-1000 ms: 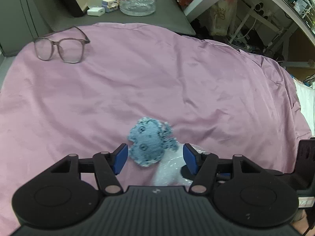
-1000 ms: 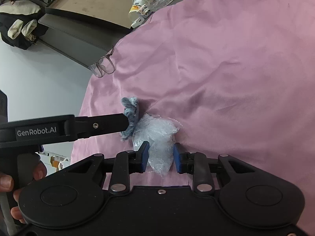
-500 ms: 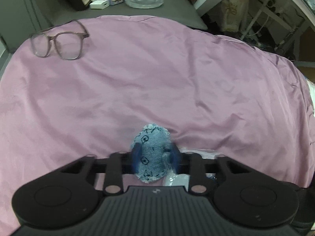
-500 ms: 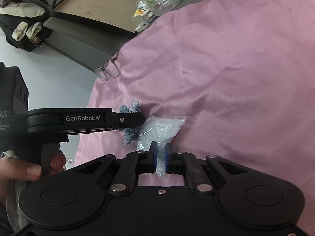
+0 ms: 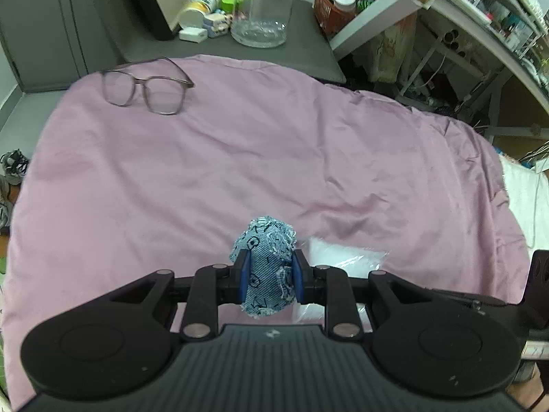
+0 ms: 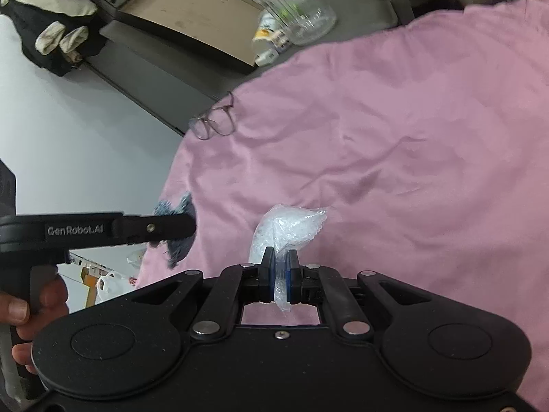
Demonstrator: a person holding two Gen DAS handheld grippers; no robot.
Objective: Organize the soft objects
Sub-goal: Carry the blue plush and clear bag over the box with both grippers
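A crumpled blue denim scrap (image 5: 264, 237) with black print sits between the blue pads of my left gripper (image 5: 270, 267), whose jaws are still closing and pressing on it; it hangs just above the pink cloth (image 5: 274, 154). In the right wrist view the same scrap (image 6: 175, 206) pokes out past the left gripper (image 6: 187, 225). My right gripper (image 6: 279, 264) is shut on the neck of a clear crinkled plastic bag (image 6: 288, 223), lifted slightly off the cloth. The bag (image 5: 343, 257) also shows just right of the denim.
A pair of glasses (image 5: 147, 86) lies at the cloth's far left corner. Beyond it on a grey surface stand a big glass jar (image 5: 264, 7), bottles and small boxes. Shelving with clutter fills the right. A hand (image 6: 31, 309) holds the left gripper's handle.
Both grippers closed, the left on the denim scrap and the right on the plastic bag. Both then rose, lifting their objects off the pink cloth.
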